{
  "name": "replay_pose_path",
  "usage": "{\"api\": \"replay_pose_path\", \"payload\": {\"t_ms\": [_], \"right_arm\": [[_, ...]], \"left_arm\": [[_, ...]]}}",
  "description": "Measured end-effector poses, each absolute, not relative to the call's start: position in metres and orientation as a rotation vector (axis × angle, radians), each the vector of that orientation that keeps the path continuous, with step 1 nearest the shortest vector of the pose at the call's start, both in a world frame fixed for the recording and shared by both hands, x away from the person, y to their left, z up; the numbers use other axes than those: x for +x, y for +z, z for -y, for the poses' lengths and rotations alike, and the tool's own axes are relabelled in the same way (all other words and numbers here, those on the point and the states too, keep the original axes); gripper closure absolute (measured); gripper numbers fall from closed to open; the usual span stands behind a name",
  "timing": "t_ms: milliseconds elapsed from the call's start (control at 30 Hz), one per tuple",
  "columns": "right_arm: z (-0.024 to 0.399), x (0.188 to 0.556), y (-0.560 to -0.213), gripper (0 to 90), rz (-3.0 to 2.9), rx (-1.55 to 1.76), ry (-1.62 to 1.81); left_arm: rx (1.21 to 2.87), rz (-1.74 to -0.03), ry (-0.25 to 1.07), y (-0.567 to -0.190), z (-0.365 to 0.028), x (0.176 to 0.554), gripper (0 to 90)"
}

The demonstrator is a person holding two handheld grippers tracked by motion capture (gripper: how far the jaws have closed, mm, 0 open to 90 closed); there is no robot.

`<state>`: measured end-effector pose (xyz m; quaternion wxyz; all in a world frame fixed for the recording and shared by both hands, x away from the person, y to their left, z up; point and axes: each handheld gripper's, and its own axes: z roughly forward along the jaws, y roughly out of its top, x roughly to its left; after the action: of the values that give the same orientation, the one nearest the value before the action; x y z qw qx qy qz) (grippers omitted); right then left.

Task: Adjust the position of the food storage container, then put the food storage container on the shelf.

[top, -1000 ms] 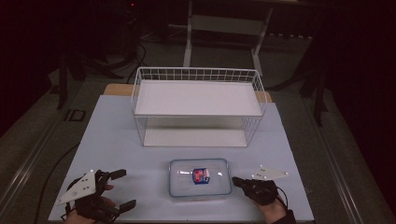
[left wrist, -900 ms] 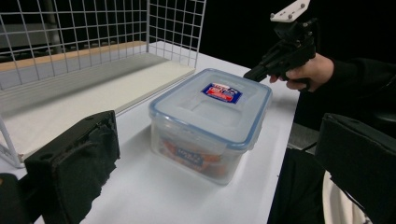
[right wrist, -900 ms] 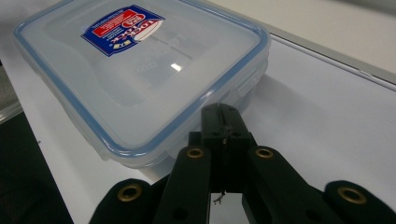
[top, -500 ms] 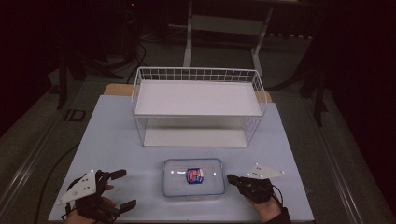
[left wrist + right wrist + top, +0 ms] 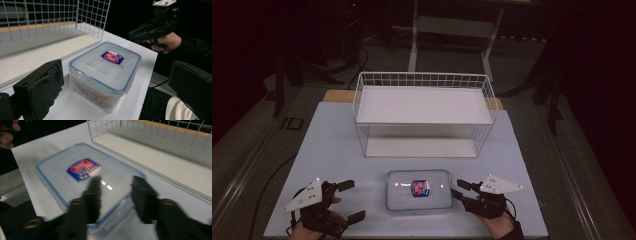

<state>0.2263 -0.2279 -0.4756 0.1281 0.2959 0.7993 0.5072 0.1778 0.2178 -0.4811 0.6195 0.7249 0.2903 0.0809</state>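
Note:
A clear plastic box [image 5: 419,197] with a blue-rimmed lid and a red and blue label lies on the white table [image 5: 332,145] near its front edge. My right gripper [image 5: 457,188] sits at the box's right end. In the right gripper view [image 5: 117,183] its jaws stand apart over the near corner of the lid [image 5: 85,177], having just been opening, and the pads press on nothing. My left gripper [image 5: 354,200] rests left of the box, open wide. In the left gripper view [image 5: 117,75] the box [image 5: 105,67] lies ahead between the jaws, untouched, with the right gripper [image 5: 140,33] beyond it.
A white wire rack [image 5: 422,105] with an upper shelf and a lower board stands behind the box in the middle of the table. Its wire wall [image 5: 150,130] is close to the box's far side. Dark floor and table legs surround the table.
The right gripper's jaws have spread apart and the hand has lifted slightly and moved towards the box. The box has shifted a little to the left. The left gripper has stayed put.

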Motion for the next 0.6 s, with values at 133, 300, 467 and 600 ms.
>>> {"api": "replay_pose_path", "payload": {"t_ms": [133, 300, 467, 600], "right_arm": [[0.226, 0.225, -0.474, 31.6, -2.301, 0.845, 1.507], [0.221, 0.225, -0.468, 10.7, -2.273, 0.828, 1.546], [0.219, 0.222, -0.464, 15.7, -2.232, 0.823, 1.52], [0.219, 0.219, -0.458, 18.3, -2.215, 0.761, 1.473]], "left_arm": [[1.689, -0.71, 0.2, -0.478, -0.214, 0.18, 0.0], [1.739, -0.76, 0.219, -0.472, -0.205, 0.186, 0.0], [1.787, -0.788, 0.192, -0.467, -0.198, 0.195, 0.0], [1.802, -0.835, 0.128, -0.466, -0.193, 0.204, 0.0]]}}
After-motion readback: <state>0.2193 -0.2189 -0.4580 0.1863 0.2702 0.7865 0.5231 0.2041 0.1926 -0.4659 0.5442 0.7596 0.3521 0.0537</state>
